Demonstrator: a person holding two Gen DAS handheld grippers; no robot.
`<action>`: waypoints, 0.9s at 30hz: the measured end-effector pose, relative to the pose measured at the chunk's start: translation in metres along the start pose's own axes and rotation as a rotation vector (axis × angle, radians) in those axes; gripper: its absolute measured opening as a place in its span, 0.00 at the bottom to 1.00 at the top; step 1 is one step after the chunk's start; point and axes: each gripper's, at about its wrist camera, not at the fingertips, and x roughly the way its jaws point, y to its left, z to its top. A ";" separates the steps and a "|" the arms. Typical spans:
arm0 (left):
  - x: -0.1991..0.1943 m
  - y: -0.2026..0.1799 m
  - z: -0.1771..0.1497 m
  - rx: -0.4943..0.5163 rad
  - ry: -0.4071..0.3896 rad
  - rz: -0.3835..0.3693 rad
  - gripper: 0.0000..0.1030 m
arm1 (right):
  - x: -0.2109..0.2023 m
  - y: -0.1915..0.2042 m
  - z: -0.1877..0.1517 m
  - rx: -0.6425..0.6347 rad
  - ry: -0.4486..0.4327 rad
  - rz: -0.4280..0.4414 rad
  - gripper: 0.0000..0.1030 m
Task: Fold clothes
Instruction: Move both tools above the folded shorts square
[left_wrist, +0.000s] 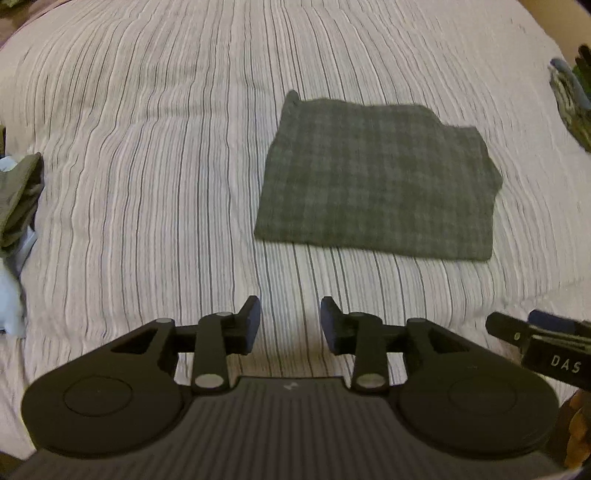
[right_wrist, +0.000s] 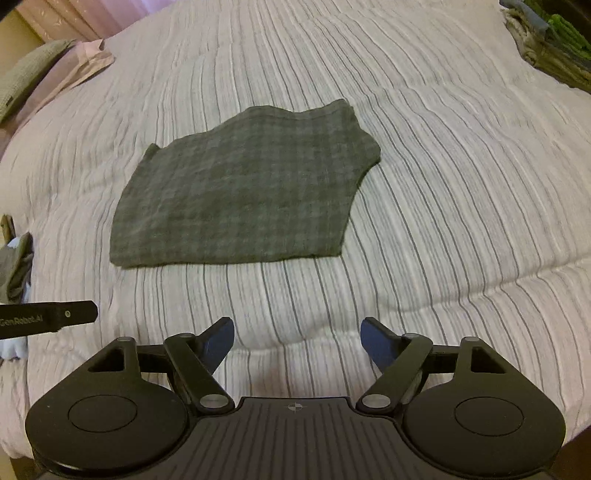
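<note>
A dark grey checked garment (left_wrist: 376, 177) lies folded into a flat, roughly square packet on the striped bedspread (left_wrist: 147, 147). In the right wrist view the same garment (right_wrist: 240, 188) sits left of centre on the bedspread (right_wrist: 443, 184). My left gripper (left_wrist: 290, 325) hovers above the bed in front of the garment's near edge, open, nothing between its fingers. My right gripper (right_wrist: 297, 345) is also open and empty, above the bedspread short of the garment. Each gripper's tip shows at the edge of the other's view.
A crumpled olive and pale blue pile of clothes (left_wrist: 18, 206) lies at the left edge of the bed. More green and grey clothes (right_wrist: 546, 40) sit at the far right corner. A pink and grey cloth (right_wrist: 48, 74) lies at the far left.
</note>
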 end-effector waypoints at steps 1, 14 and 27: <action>-0.003 -0.002 -0.002 0.005 0.002 0.007 0.32 | -0.001 0.001 0.000 0.002 0.002 0.000 0.76; -0.032 -0.011 -0.002 0.020 -0.036 0.035 0.37 | -0.014 0.001 -0.004 0.001 0.015 0.017 0.76; -0.015 0.017 -0.010 -0.085 -0.075 -0.065 0.43 | 0.002 -0.040 -0.002 0.084 -0.057 0.180 0.76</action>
